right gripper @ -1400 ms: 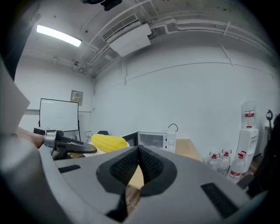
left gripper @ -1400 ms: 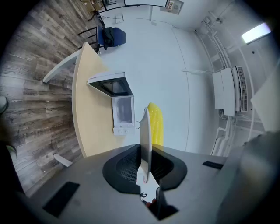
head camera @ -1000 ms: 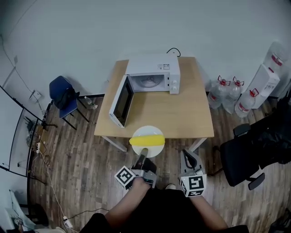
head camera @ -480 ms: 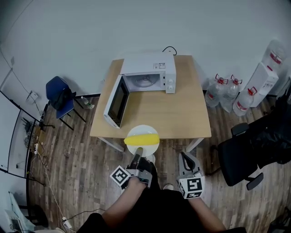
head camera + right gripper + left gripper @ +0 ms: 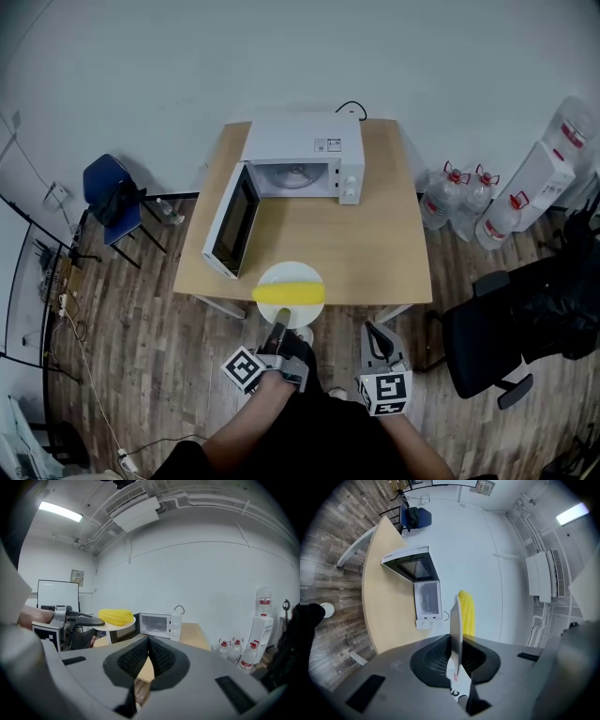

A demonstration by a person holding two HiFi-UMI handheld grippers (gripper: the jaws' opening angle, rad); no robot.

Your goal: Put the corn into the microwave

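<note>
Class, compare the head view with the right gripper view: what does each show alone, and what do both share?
Only the head view shows the blue chair beside the table. Only the right gripper view shows the ceiling strip light and the white air-conditioning unit. Both show the open white microwave, and the yellow corn cob lying on the round white plate gripped by the left claw.

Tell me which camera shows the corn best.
The head view: the corn lies full length across the white plate, seen from above. The right gripper view shows it side-on on top of the plate, but smaller. The left gripper view shows only a yellow strip behind the edge-on plate.
</note>
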